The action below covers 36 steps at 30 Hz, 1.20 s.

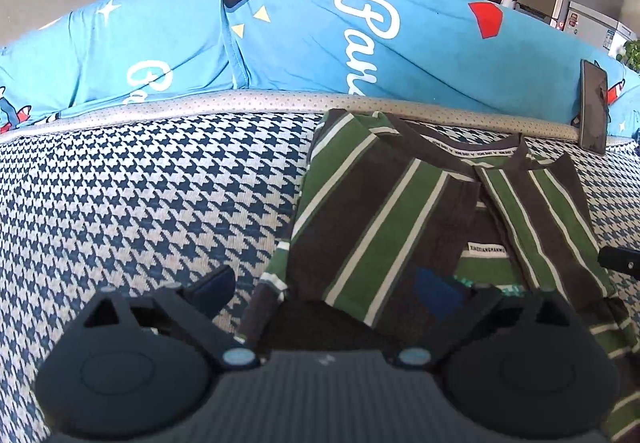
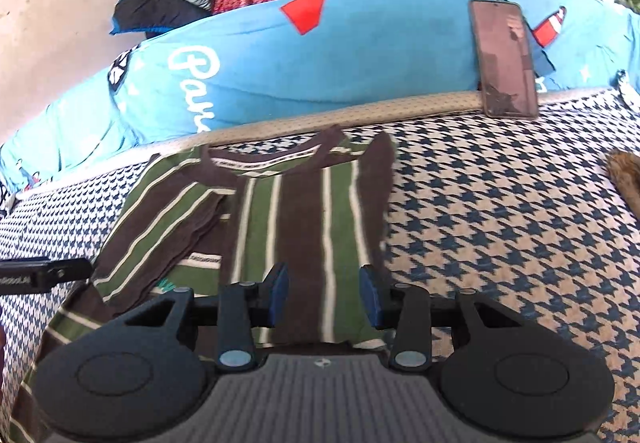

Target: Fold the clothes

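Striped T-shirt (image 2: 304,227), green and brown with thin white lines, lies on the houndstooth-patterned cushion (image 1: 140,203), its neckline at the far edge by the pale dotted piping (image 1: 200,105). Both sleeves are folded in over the body; the left one lies as a broad flap slanting across the chest, and a small white label (image 1: 486,249) shows in the gap between the two flaps.

Left gripper (image 1: 332,293): jaws spread wide, nothing between the pads. It hovers above the near left edge of the shirt; one blue pad stands over bare cushion, the other over the cloth. No contact seen.

Right gripper (image 2: 324,295): jaws part-way apart, blue fingertips (image 2: 280,289) set either side of a brown stripe on the right half of the shirt. Whether the pads press on the cloth cannot be told; no fabric is seen lifted between them. Its view is slightly blurred.

Beyond the piping, blue printed cushions (image 1: 320,43) with white script and red shapes form the backrest. A phone (image 2: 505,59) with a cracked dark screen leans upright against them, to the right of the shirt, its foot on the piping. A brown furry thing (image 2: 626,175) shows at the right edge of the right wrist view; what it is cannot be told.
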Each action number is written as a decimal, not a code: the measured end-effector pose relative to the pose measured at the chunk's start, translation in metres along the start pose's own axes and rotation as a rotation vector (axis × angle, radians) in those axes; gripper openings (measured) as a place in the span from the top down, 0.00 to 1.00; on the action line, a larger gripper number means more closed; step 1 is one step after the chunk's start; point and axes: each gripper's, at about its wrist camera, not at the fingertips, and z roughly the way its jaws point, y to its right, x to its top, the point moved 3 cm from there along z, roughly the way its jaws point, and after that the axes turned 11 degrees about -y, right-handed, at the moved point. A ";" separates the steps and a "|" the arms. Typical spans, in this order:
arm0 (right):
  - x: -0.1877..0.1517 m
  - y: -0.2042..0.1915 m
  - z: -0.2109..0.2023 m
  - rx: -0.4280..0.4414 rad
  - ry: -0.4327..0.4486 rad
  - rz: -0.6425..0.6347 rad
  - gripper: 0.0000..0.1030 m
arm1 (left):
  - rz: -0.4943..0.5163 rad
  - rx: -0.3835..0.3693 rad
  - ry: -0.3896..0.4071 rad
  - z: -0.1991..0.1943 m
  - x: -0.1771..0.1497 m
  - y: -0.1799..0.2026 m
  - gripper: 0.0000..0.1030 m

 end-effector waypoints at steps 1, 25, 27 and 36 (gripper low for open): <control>0.000 0.009 -0.001 0.000 0.000 0.024 0.62 | 0.009 0.000 -0.006 0.001 -0.001 0.002 0.04; -0.011 0.044 0.023 0.215 -0.074 0.248 0.81 | 0.021 0.003 -0.030 0.006 -0.001 0.002 0.04; -0.012 0.044 0.025 0.223 -0.069 0.259 0.83 | 0.025 0.003 -0.032 0.006 -0.001 0.002 0.04; -0.007 0.031 0.016 0.192 -0.006 0.207 0.90 | 0.012 0.014 -0.042 0.007 0.001 -0.005 0.04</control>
